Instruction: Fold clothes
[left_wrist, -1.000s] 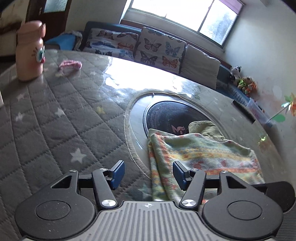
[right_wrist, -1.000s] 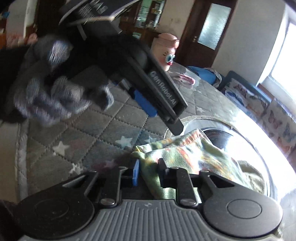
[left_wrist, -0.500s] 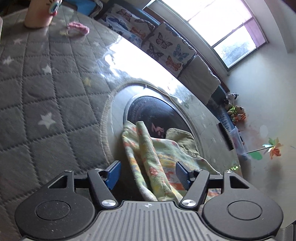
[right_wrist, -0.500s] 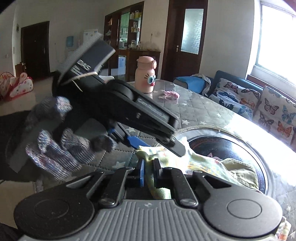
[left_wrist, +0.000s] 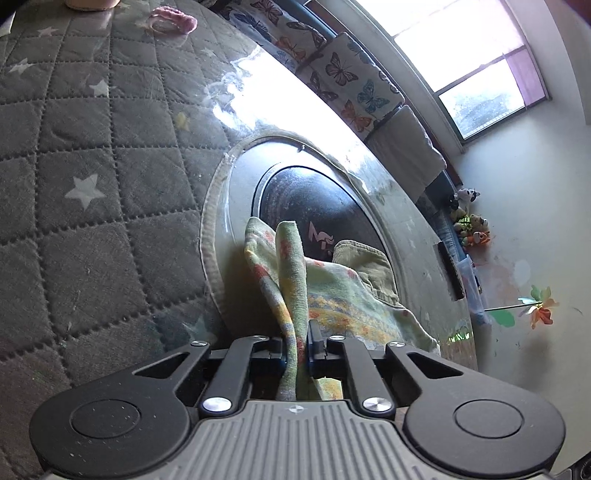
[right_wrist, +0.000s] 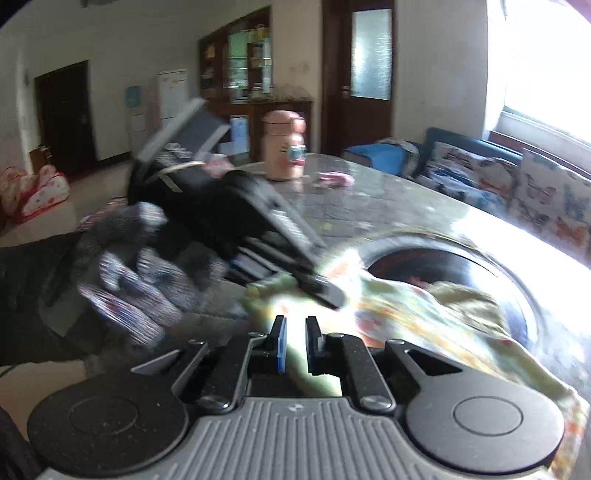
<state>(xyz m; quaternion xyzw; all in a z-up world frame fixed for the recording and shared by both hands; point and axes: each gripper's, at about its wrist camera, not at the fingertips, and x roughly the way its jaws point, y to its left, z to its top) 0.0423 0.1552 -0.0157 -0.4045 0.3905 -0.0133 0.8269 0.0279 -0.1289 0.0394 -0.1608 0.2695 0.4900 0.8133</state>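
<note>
A pastel floral cloth (left_wrist: 332, 295) lies partly on the round dark inset (left_wrist: 314, 199) of the table. One edge is pulled up into a ridge. My left gripper (left_wrist: 296, 350) is closing its jaws, with that ridge pinched between the blue pads. My right gripper (right_wrist: 295, 343) is shut on another edge of the same cloth (right_wrist: 406, 314). In the right wrist view, the left gripper (right_wrist: 321, 288) reaches in from the left, held by a gloved hand (right_wrist: 140, 280). That view is blurred. An olive garment (left_wrist: 365, 258) lies under the cloth.
A grey quilted star-pattern cover (left_wrist: 92, 147) spreads over the table. A pink bottle (right_wrist: 282, 147) and a small pink item (left_wrist: 171, 20) sit at its far side. Butterfly cushions on a sofa (left_wrist: 347, 77) line the wall beyond.
The left jaws went from wide open to pinched on the lifted fold of cloth, and that gripper rolled. The right gripper moved across with its cloth edge, and its view swung.
</note>
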